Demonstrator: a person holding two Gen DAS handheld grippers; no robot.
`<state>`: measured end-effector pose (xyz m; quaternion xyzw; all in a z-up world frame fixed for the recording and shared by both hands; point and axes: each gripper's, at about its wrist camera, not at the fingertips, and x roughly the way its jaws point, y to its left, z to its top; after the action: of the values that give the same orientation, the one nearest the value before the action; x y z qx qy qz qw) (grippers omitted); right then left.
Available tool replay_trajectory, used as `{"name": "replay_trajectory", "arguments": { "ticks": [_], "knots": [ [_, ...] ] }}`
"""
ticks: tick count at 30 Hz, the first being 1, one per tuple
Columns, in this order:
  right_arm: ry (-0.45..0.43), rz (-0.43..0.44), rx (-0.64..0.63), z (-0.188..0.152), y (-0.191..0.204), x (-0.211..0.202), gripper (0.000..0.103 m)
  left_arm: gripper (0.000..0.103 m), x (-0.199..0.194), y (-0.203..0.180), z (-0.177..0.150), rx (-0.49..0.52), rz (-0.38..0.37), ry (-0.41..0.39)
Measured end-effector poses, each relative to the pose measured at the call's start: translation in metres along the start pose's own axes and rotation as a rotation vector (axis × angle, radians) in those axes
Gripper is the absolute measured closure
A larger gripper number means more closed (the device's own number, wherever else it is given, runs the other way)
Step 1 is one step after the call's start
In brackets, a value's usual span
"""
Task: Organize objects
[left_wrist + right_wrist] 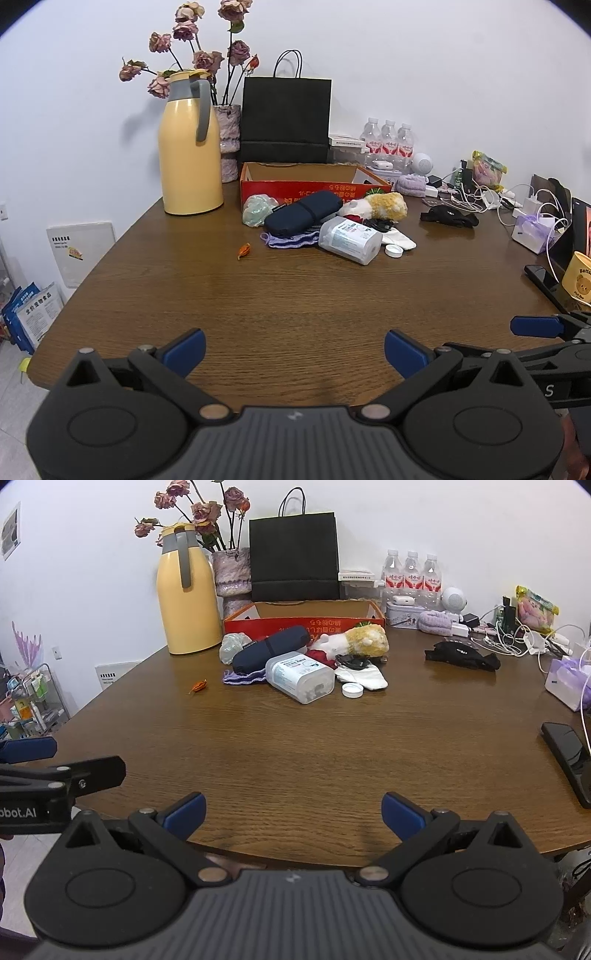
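Note:
A heap of small things lies mid-table in front of an open red cardboard box (314, 186) (303, 622): a navy pouch (303, 213) (271, 648), a clear plastic jar (349, 240) (299, 675) on its side, its white cap (393, 250) (352, 690), a yellow plush toy (384, 205) (365, 638), a white sock (400, 240) (369, 677), a purple striped cloth (291, 240) (242, 677). An orange candy (243, 250) (198, 686) lies apart to the left. My left gripper (294, 349) and right gripper (293, 812) hover open over the near table edge, far from the heap, holding nothing.
A yellow thermos jug (190, 147) (186, 590), a vase of dried roses (229, 140), a black paper bag (286, 118) (294, 552) and water bottles (412, 574) line the back. Cables and chargers (517, 637), a black strap (461, 657) and a phone (569, 753) crowd the right side.

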<state>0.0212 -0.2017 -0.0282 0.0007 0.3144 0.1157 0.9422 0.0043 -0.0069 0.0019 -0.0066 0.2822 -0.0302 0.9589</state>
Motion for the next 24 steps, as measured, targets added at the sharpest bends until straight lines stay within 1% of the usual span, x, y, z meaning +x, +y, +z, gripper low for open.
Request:
{"name": "replay_trajectory", "arguments": {
  "ticks": [5, 8, 12, 24],
  "knots": [
    [-0.006, -0.005, 0.011, -0.0002, -0.0023, 0.0002, 0.0, 0.0, 0.0005, 0.0006, -0.0001, 0.0, 0.001, 0.001],
    [-0.029, -0.029, 0.009, -0.0006, -0.002, -0.0017, 0.0, 0.0, 0.0015, 0.0, 0.0002, 0.002, 0.002, 0.004],
    [-0.043, -0.033, 0.006, -0.0001, -0.0021, -0.0044, 0.0, 0.0, 0.0015, 0.0, 0.0004, 0.002, 0.003, 0.002],
    [-0.038, -0.028, 0.007, -0.0014, -0.002, -0.0022, 0.0, 0.0, 0.0021, 0.0023, -0.0011, 0.002, 0.003, 0.004]
  ]
}}
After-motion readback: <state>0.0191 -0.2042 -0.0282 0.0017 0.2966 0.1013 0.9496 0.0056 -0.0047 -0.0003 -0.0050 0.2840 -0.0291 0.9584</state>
